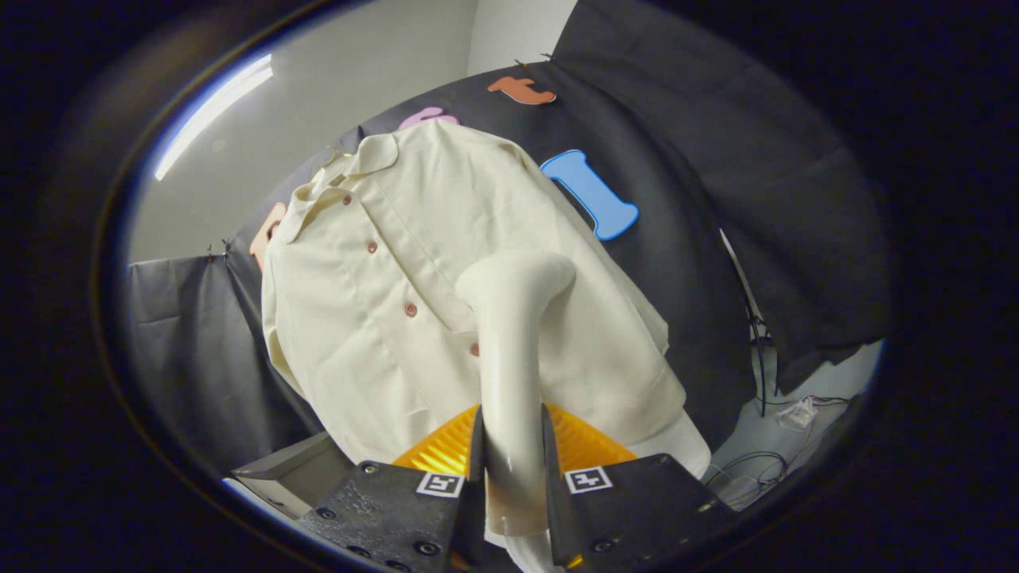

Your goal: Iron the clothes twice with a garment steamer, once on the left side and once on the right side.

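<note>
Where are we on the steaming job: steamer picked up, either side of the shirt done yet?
Done: the tool is shut on the steamer, both fingers pressing its handle. In hand: the steamer head points at the shirt, just right of the button placket, near the lower buttons. Left: this picture cannot show whether either side has had its pass; contact with the fabric is unclear.

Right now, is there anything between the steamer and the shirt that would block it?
Nothing visible does. The gripper is shut on the steamer's handle, and the steamer's head sits just in front of the cream shirt, beside its button placket. Whether the head touches the fabric cannot be told.
</note>
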Motion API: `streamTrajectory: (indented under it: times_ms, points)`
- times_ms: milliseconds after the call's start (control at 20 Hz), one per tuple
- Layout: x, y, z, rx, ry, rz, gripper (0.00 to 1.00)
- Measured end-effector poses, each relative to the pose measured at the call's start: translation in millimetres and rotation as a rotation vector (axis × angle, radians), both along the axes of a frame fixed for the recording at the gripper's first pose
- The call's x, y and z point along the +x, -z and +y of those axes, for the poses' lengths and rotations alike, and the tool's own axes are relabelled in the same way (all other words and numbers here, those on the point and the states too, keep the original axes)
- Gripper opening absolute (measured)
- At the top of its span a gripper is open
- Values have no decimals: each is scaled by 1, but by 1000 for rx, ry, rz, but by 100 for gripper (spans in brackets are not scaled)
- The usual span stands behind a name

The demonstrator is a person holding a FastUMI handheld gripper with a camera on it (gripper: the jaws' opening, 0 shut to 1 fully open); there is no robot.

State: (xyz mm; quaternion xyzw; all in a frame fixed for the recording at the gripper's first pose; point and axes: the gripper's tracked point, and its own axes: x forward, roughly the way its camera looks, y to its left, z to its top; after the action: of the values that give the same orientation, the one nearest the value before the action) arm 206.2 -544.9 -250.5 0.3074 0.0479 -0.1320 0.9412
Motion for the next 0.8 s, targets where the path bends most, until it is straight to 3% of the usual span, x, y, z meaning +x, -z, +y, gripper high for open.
streamTrajectory:
  times_ms: [800]
  points:
    - [-39, 82, 13, 85, 41, 107, 32]
